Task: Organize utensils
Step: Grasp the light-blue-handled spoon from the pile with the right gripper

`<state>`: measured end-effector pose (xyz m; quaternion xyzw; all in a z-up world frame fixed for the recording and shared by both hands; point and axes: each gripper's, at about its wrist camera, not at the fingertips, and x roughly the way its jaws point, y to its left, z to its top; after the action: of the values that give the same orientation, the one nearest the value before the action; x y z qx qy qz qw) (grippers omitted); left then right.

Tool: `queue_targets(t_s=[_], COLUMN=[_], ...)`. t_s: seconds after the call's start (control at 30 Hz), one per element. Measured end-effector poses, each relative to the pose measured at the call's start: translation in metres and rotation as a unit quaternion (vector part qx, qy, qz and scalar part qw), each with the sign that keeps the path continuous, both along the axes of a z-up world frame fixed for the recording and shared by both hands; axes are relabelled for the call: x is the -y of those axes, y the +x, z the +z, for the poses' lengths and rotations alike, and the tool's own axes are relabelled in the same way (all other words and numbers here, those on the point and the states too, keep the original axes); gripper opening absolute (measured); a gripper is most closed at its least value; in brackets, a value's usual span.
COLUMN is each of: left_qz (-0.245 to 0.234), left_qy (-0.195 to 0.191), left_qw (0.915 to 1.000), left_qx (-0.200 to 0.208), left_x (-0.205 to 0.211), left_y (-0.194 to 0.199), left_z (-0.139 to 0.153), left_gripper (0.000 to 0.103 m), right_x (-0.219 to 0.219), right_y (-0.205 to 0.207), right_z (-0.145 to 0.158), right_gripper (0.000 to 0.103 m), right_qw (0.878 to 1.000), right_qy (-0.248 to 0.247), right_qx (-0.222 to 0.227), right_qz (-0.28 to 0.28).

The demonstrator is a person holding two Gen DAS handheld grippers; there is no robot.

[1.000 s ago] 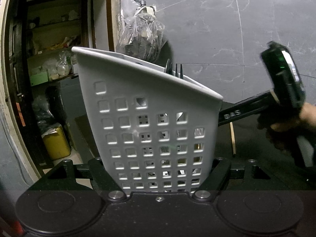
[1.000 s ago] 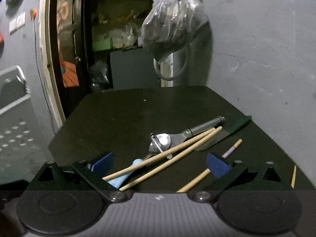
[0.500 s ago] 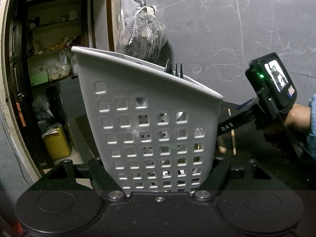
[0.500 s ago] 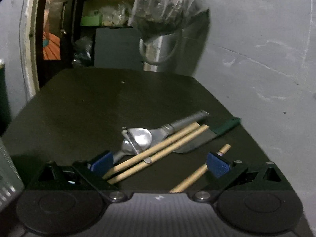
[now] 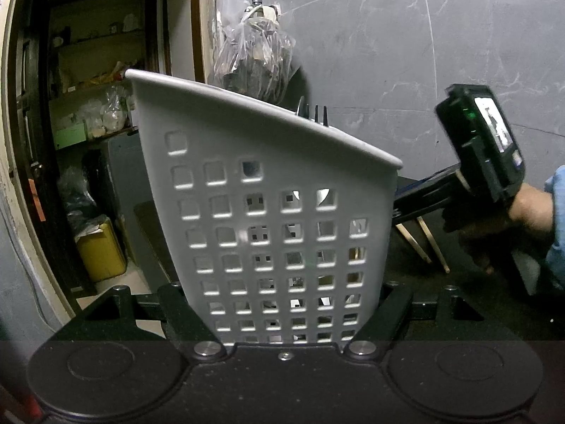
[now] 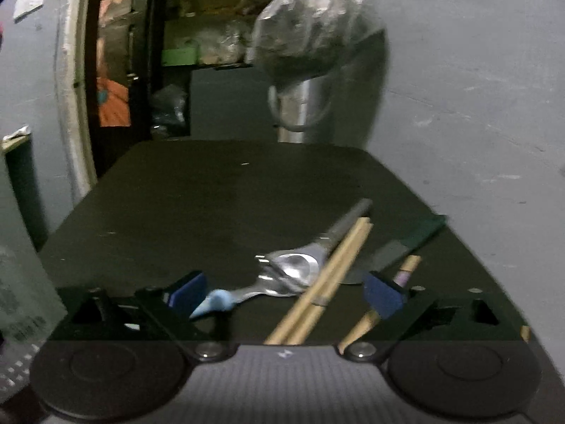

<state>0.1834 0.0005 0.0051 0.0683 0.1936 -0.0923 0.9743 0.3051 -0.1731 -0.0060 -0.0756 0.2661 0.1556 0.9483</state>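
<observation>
Grey marbled wall and a dim pantry doorway frame a dark counter where utensils are being sorted. Seen from the left wrist, the left tool is clenched on the white perforated caddy, its fingers pressed against either side of the basket's lower wall; dark fork tines stand up above the slanted rim. A clear plastic bag hangs on the wall behind it, and a yellow container sits on the pantry floor. To the right of the caddy this view alone catches the person's hand, in a blue sleeve, holding the right tool's handle with its lit screen, above two wooden chopsticks lying on the counter.

Only the right wrist view shows the loose pile. The right tool hangs low over it, jaws closing, blue pads not yet pressing on anything. Between them lie a pair of chopsticks and a blue-handled utensil whose metal end crosses a grey-handled steel tool. A third chopstick runs under the right pad, beside a green-handled knife. The caddy appears here only as a blurred white edge at far left.
</observation>
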Motion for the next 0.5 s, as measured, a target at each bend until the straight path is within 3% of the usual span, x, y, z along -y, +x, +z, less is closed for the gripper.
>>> queue_targets(t_s=[0.17,0.23,0.37,0.5], left_qz=[0.0,0.0,0.0,0.0], left_qy=[0.0,0.0,0.0,0.0], left_qw=[1.0,1.0,1.0,1.0], left_qx=[0.0,0.0,0.0,0.0], left_x=[0.0,0.0,0.001,0.001], left_y=[0.0,0.0,0.0,0.0], left_z=[0.0,0.0,0.0,0.0], left_gripper=[0.077,0.077,0.077,0.077], right_x=[-0.014,-0.014,-0.007,0.006], right_y=[0.01,0.008,0.002,-0.009], right_z=[-0.005,-0.006,-0.006,-0.004], right_gripper=[0.052,0.046,0.027,0.019], right_qw=[0.999,0.999,0.998,0.997], right_qy=[0.016,0.022,0.031,0.037], right_qx=[-0.039,-0.047,-0.054,-0.066], right_qz=[0.012,0.008,0.011,0.022])
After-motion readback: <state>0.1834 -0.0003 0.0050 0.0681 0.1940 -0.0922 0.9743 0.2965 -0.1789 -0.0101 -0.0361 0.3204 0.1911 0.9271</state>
